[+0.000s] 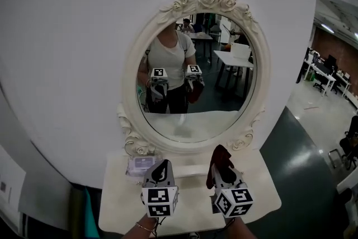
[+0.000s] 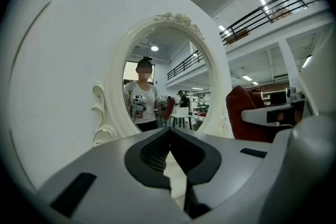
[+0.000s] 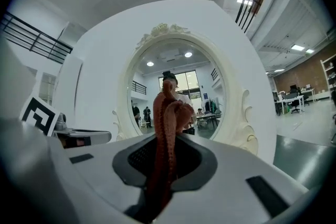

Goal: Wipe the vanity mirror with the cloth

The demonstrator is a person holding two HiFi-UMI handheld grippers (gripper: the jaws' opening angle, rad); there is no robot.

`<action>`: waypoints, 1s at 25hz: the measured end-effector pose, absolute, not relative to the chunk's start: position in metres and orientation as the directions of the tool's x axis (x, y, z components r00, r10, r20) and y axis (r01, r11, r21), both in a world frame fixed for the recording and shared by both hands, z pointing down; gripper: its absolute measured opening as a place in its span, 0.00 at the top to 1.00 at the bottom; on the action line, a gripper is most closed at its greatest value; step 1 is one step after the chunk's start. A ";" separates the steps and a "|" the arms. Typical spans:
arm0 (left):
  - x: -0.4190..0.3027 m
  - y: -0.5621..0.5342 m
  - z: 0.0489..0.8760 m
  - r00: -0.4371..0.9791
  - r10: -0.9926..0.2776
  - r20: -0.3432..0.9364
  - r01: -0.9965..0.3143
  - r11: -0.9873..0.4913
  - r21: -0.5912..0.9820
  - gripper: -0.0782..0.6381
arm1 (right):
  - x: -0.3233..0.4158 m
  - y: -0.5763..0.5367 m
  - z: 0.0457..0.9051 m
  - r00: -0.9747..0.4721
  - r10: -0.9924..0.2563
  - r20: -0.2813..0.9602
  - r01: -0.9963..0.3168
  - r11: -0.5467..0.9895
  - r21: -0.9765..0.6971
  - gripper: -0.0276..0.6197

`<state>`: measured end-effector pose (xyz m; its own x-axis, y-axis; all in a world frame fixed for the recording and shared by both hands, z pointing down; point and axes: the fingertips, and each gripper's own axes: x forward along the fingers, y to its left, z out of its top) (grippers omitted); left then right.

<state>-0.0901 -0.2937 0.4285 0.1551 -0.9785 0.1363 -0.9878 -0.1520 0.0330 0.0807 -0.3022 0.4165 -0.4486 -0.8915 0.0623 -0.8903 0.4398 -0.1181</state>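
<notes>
Right tongs [image 3: 166,150] around half-hidden cloth [image 3: 170,112]

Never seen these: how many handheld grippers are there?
2, reflections aside: left gripper, shut and empty, below the vanity mirror; right gripper beside it, clamping the dark red cloth.

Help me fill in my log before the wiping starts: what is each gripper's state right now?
Left gripper: tongs closed, nothing between them.
Right gripper: tongs closed on the dark red cloth.
</notes>
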 end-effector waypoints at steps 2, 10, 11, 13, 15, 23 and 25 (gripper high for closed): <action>-0.094 -0.310 0.427 0.114 -0.984 0.139 -0.993 -0.110 0.037 0.88 | 0.072 -0.326 0.413 -0.490 -0.870 0.060 -0.869 0.482 -0.114 0.86; -0.104 -0.340 0.418 0.020 -0.991 0.132 -0.998 -0.013 0.054 0.88 | 0.048 -0.370 0.398 -0.591 -0.804 0.057 -0.806 0.587 -0.083 0.86; -0.106 -0.340 0.419 0.014 -0.991 0.135 -0.998 -0.006 0.058 0.88 | 0.047 -0.371 0.400 -0.596 -0.801 0.060 -0.803 0.591 -0.085 0.86; -0.106 -0.341 0.422 0.008 -0.990 0.141 -0.998 0.000 0.057 0.88 | 0.047 -0.373 0.403 -0.599 -0.798 0.067 -0.800 0.593 -0.089 0.86; -0.105 -0.344 0.420 0.010 -0.990 0.141 -0.999 -0.004 0.048 0.88 | 0.050 -0.376 0.399 -0.598 -0.799 0.061 -0.800 0.591 -0.101 0.86; -0.109 -0.381 0.334 0.025 -0.998 0.049 -1.000 -0.026 -0.014 0.88 | 0.059 -0.403 0.264 -0.587 -0.801 -0.121 -0.806 0.592 -0.004 0.86; -0.111 -0.391 0.300 0.030 -0.999 0.021 -0.999 -0.030 -0.014 0.88 | 0.063 -0.411 0.225 -0.571 -0.805 -0.163 -0.817 0.577 0.010 0.86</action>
<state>-0.1113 -0.3910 0.3001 0.0299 -0.9993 0.0213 -0.9994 -0.0302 -0.0142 0.0626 -0.4112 0.2248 -0.5706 -0.8048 -0.1634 -0.8167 0.5770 0.0097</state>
